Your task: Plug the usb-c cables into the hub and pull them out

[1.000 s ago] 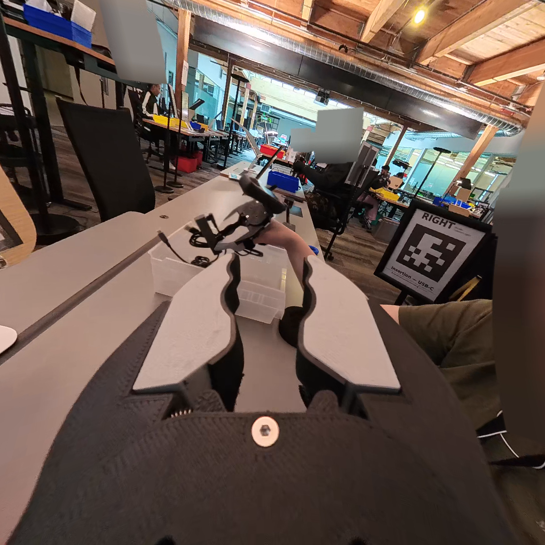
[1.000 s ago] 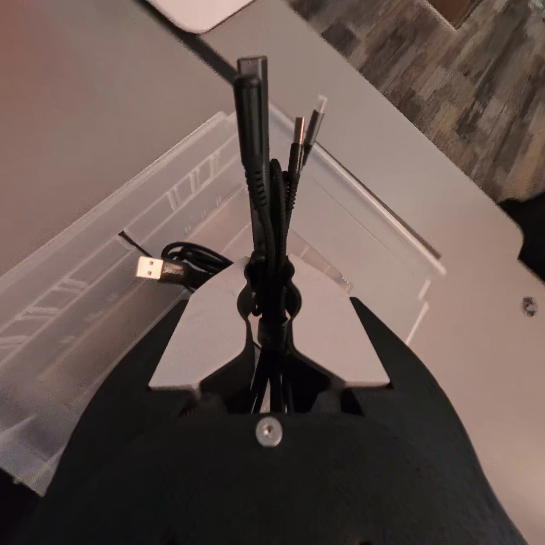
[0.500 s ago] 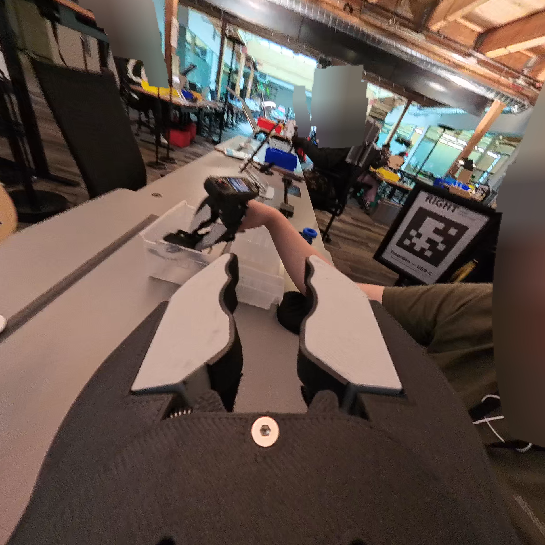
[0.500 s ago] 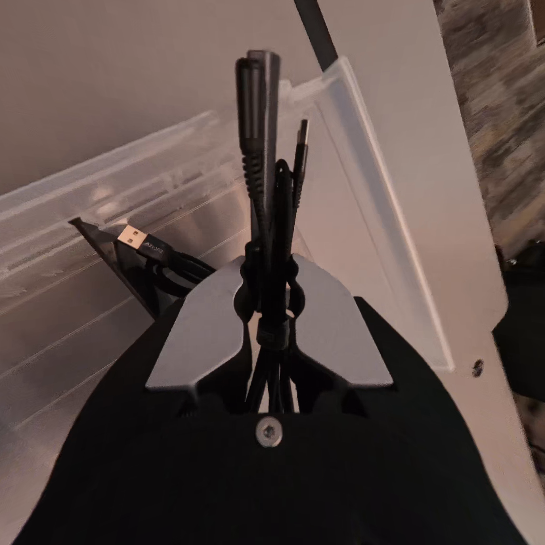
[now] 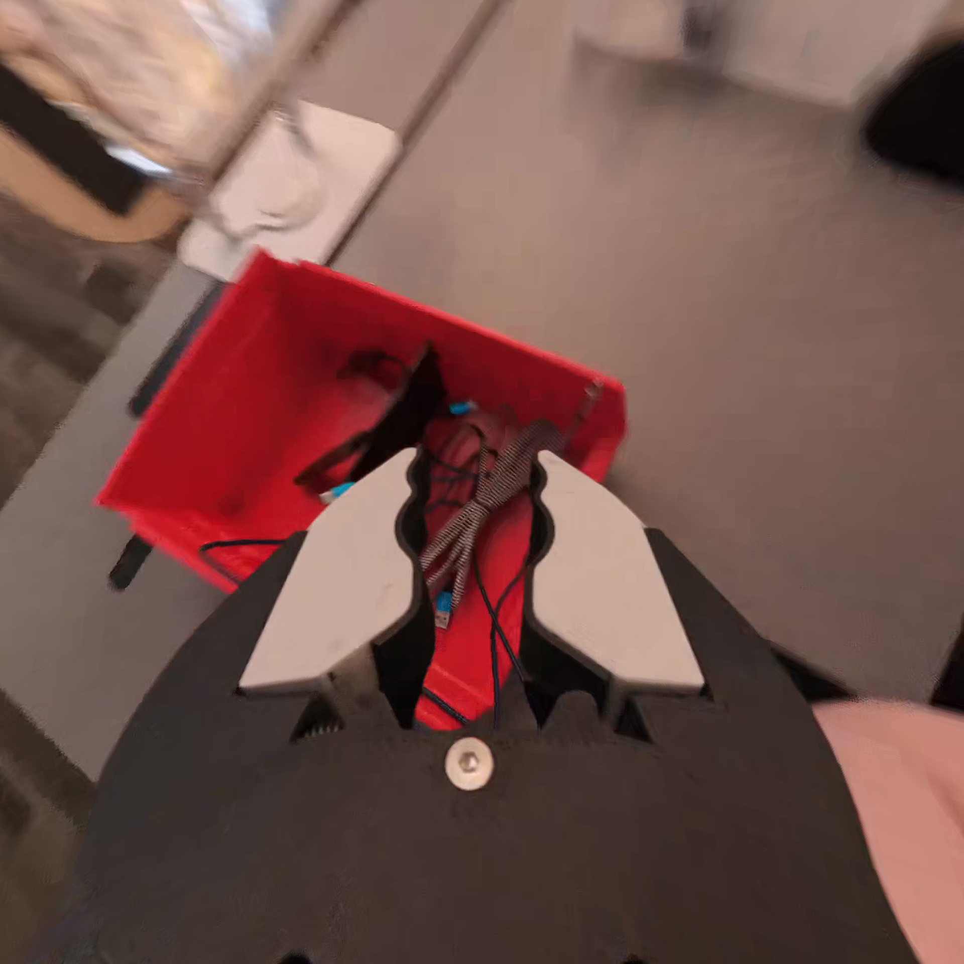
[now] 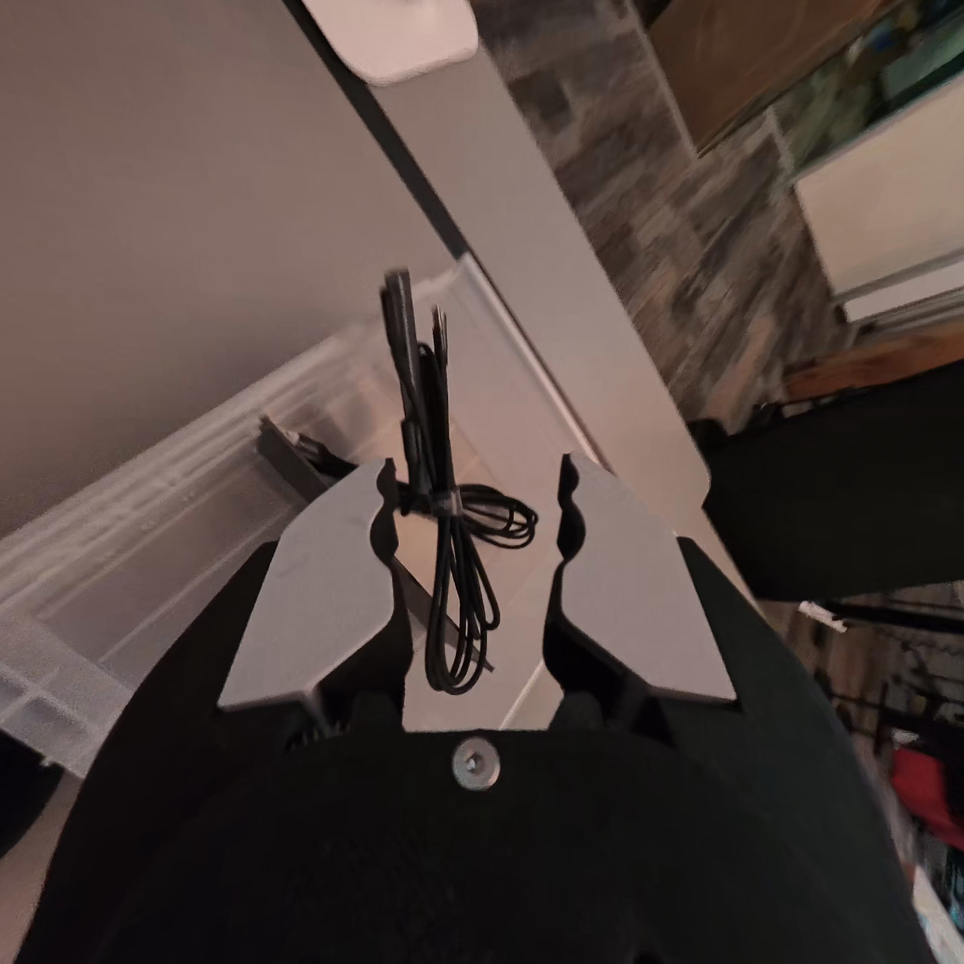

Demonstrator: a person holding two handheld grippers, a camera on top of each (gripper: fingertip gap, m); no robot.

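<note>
Cables are what we handle here, and we see them in both wrist views. On the left side, our left gripper (image 5: 472,469) hangs over a red bin (image 5: 250,396) with its jaws spread and nothing between them. Beyond the tips and partly in the gap lies a braided cable (image 5: 490,501), folded in a loose bunch, with thin dark wires (image 5: 495,615) beside it and small blue plug ends near the left jaw. The picture is blurred, so we cannot tell which plugs are usb-c.

On the right side, our right gripper (image 6: 472,469) also has its jaws spread wide and holds nothing. A black cable bundle (image 6: 443,501), tied with a small band at its middle, lies in the gap, in a clear plastic bin (image 6: 172,501). Its plug ends point away beyond the tips, its loops come back toward the jaw roots. We do not see the hub clearly.

We judge the cables to be light and soft, so they will bend and swing when lifted. The stiff plug body is the best place to pinch; the thin cord can slip or twist.
</note>
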